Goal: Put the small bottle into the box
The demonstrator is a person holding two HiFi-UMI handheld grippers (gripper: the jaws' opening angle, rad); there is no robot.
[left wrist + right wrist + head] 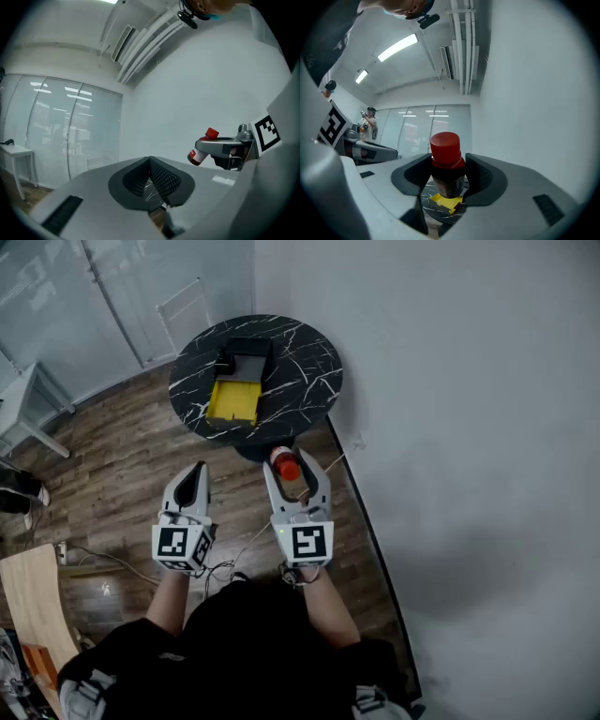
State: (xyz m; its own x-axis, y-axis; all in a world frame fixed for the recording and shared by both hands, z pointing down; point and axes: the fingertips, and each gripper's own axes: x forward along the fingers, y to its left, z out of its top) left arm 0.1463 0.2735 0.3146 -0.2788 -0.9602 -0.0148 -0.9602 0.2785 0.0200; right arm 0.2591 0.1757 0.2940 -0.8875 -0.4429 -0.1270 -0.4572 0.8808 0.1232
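Observation:
A small dark bottle with a red cap [286, 466] [447, 166] [201, 147] stands upright between the jaws of my right gripper [294, 469] [448, 176], which is shut on it. The yellow box [234, 399] [445, 203] lies with its black lid open on the round black marble table [309, 362], well ahead of both grippers. My left gripper [196, 472] [149, 174] is shut with nothing in it, level with the right one and to its left. Both are held in the air over the wooden floor, short of the table.
A grey wall [450, 427] runs close along the right side. A white table [23, 409] and glass partitions stand at the far left. A wooden board [33, 596] leans at the lower left. Cables lie on the floor [103, 563]. Another person stands far off [369, 124].

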